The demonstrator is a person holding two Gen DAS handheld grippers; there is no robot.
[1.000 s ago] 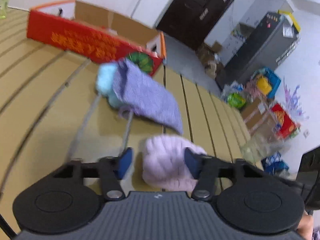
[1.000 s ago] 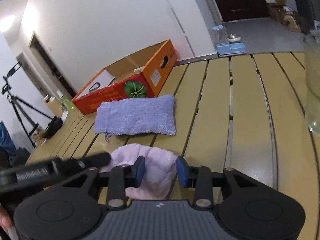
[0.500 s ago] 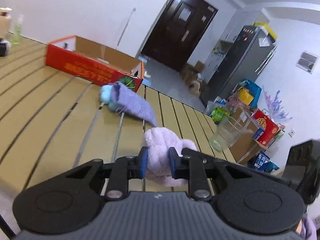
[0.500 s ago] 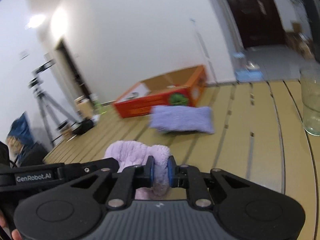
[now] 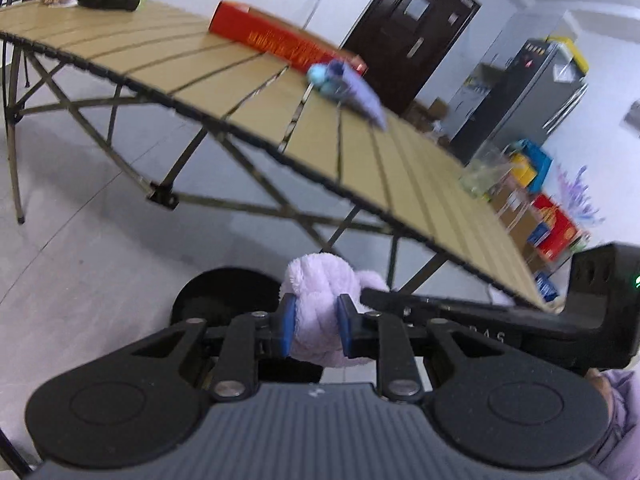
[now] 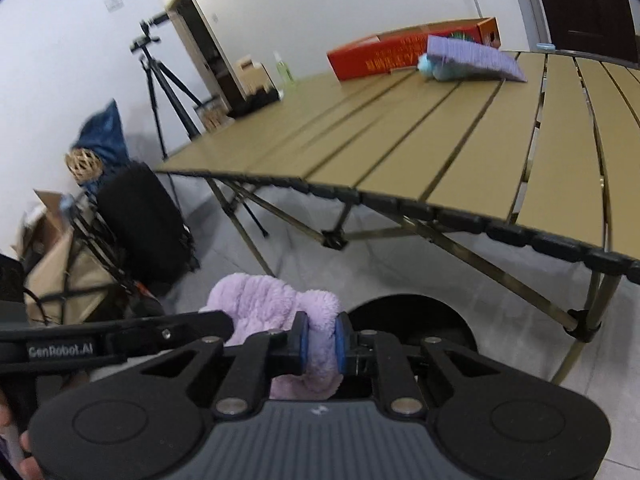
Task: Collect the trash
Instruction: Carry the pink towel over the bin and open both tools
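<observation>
1. Nearest to me, the left gripper [image 5: 316, 330] pinches one end of a fluffy lilac cloth [image 5: 320, 300] between its blue fingers [image 5: 287, 330], and the right gripper [image 6: 320, 342] pinches the other end of the same cloth [image 6: 272, 304] between its fingers [image 6: 301, 340]
2. The cloth hangs in the air between the two grippers, off the counter [image 6: 440, 140] and lower than its edge; it touches nothing else
3. Just under the cloth stands a round black bin [image 5: 224, 296] on the floor, seen also in the right view [image 6: 416, 320]. I judge this is the place for the trash
4. The risk I see: if one gripper lets go before the other, the cloth may swing to one side and land on the rim or on the floor. Also the soft pile may catch on a finger and not fall
5. Farther, on the counter, a purple cloth [image 6: 476, 58] lies over something light blue [image 6: 430, 66], just in front of a red cardboard box [image 6: 400, 56]. A glass [image 5: 482, 174] stands near the counter edge; a careless reach there could knock it down
</observation>
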